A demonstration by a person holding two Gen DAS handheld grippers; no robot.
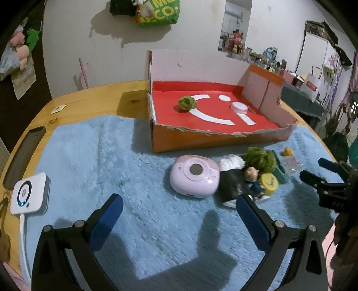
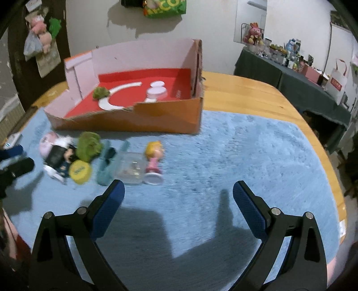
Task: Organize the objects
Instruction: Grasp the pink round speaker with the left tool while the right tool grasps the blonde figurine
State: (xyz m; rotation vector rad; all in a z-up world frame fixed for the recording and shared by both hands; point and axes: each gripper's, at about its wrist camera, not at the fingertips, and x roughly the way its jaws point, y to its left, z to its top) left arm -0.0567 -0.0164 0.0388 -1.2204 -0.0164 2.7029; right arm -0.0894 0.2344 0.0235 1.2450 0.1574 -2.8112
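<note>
both grippers, left gripper [image 1: 180,203] and right gripper [image 2: 178,190], gape wide, holding nothing (objects crowd together): grabbing the blonde figurine [image 2: 154,157] may topple the clear box [image 2: 129,169].

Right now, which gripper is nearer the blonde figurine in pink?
Right. The right gripper sits just in front of the blonde figurine, slightly to its right; the left gripper is beyond the clutter, by the pink device.

I see a white wall [image 1: 116,60] at the far side, with a green bag [image 1: 158,12] hanging on it and casting a shadow. The wooden table [image 2: 250,89] carries a blue rug [image 2: 257,152]. At far right a dark-clothed side table [image 2: 297,85] holds clutter and a white bag [image 2: 336,82]. Plush toys [image 1: 21,48] hang at far left.
</note>
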